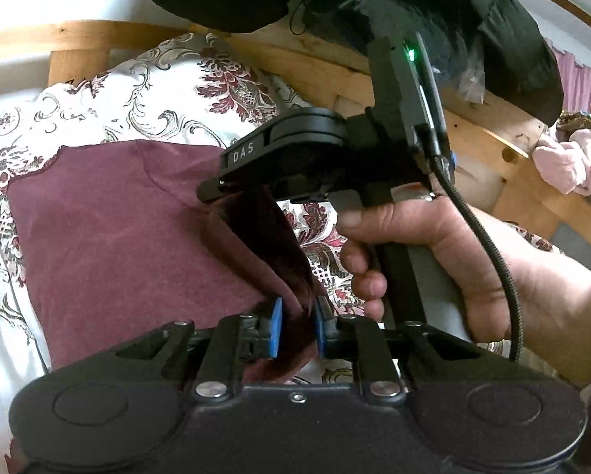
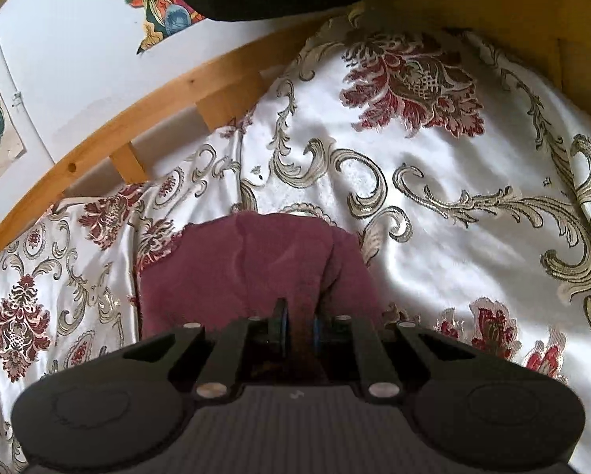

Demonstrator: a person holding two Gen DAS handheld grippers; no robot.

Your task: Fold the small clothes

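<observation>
The bed [image 2: 433,237], covered by a white satin spread with maroon and gold scrollwork, carries the work. A pale wooden bed frame [image 2: 109,134] runs behind it, and a pile of pink cloth [image 1: 568,166] lies off to the side beyond the rail.

The maroon knit garment [image 1: 113,237] lies mostly flat on the spread, its far part smooth and spread out — this portion looks ready to receive a fold. Only its near edge is raised.

Your right tool [image 1: 216,191], gripped in your right hand [image 1: 425,260], is nearly closed on a lifted strip of that edge, which hangs from its tip as a dark band. In the right wrist view, cloth fills the narrow gap between its jaws.

Your left tool [image 1: 298,326] is likewise narrow — its blue pads [image 1: 276,326] pinch a bunched tuck of the same edge, just beside the right tool's hold.

Judged from this, you have both grasps made and the edge just off the bed; no completed fold is visible. What remains is carrying the edge over the flat part, laying it down, and any further folds.
</observation>
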